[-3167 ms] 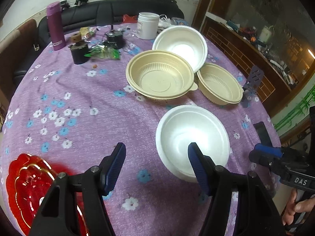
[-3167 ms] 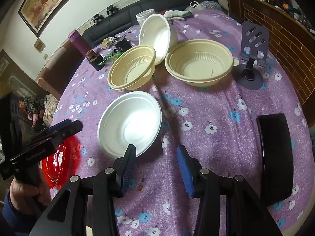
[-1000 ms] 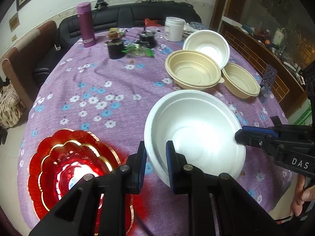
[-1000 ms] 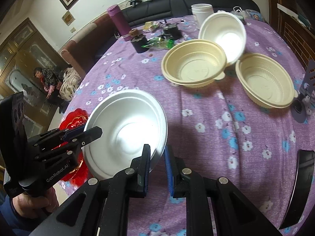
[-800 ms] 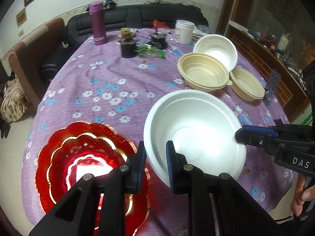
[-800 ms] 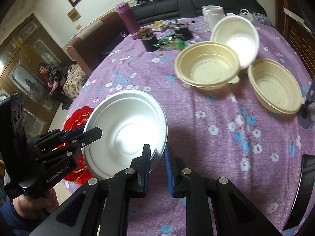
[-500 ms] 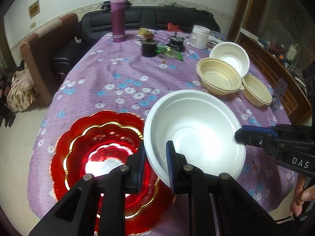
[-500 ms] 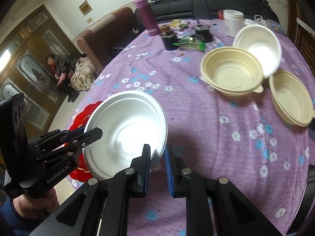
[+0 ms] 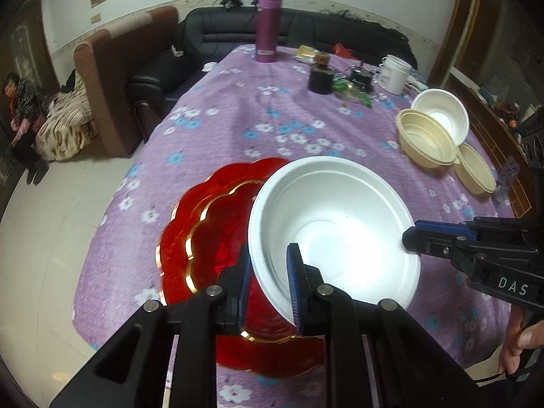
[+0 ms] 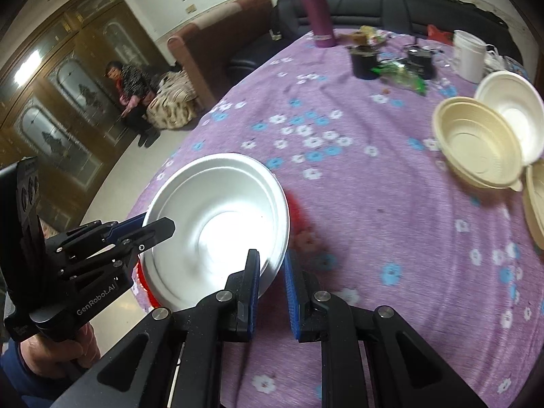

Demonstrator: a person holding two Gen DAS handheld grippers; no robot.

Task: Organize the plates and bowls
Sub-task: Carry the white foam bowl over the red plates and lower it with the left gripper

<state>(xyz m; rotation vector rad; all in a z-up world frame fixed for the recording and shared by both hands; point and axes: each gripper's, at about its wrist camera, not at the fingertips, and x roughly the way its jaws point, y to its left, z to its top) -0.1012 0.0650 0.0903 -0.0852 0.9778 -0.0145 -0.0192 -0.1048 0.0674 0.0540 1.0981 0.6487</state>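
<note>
Both tools are clamped nearly closed on opposite rims of the white foam bowl (image 9: 335,224), the left tool (image 9: 268,285) at its near edge and the right tool (image 10: 272,284) across from it, carrying it above the red scalloped plate (image 9: 207,234) near the surface's edge. The step in hand looks like stacking bowl onto plate (other bowls sit well apart); next it needs centring, level lowering, then both grips released.

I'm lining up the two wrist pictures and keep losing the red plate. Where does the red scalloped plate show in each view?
Left wrist: the red plate fills the lower centre-left, partly hidden behind the held white bowl.
Right wrist: only slivers of it show, at the white bowl's right rim and under its lower left edge.
Shared landmark: the purple bottle standing at the table's far end, top centre in both views.
</note>
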